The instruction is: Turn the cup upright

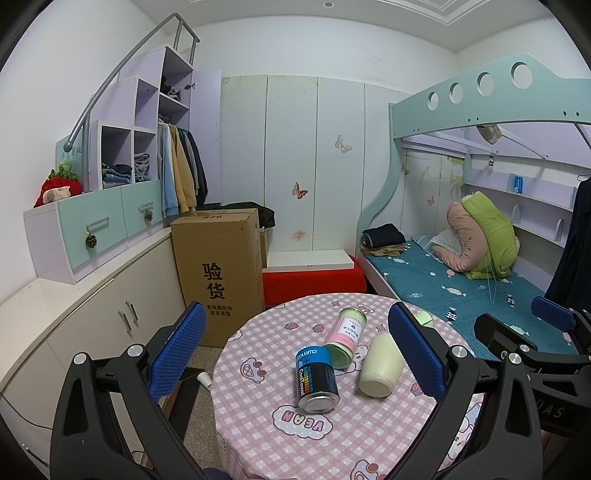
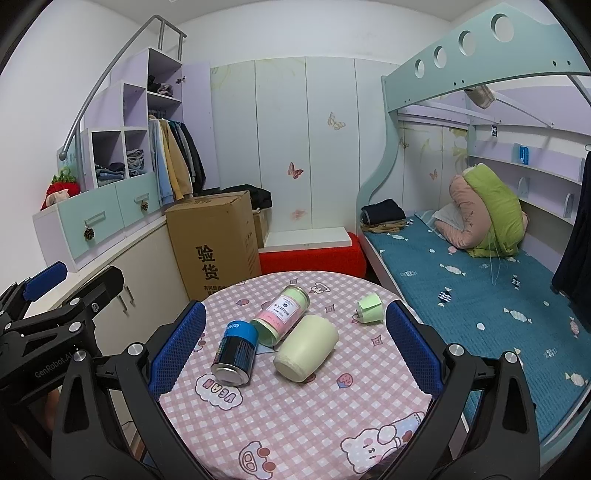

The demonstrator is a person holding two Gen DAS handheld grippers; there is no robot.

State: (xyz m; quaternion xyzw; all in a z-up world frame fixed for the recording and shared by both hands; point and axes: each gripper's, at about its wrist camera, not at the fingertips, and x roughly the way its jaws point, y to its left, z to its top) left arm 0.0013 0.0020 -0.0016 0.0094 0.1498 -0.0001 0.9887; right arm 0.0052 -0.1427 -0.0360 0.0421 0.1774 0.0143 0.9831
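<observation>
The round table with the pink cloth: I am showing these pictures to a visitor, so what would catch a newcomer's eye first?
Four containers lie tipped over mid-table: a dark can with a blue band, a pink-and-green jar behind it, and a cream cup on its side, base toward the cameras. A small green cup lies apart near the far right edge. Both open blue-padded tongs, left tongs and right tongs, frame the scene.

Even, cool indoor light fills both wrist views, with a recessed ceiling lamp (image 1: 327,4) visible overhead. Shadows on the round table (image 2: 295,406) are faint and soft. Fisheye distortion bends the room edges; black vignetting darkens the corners. Focus is sharp throughout.
</observation>
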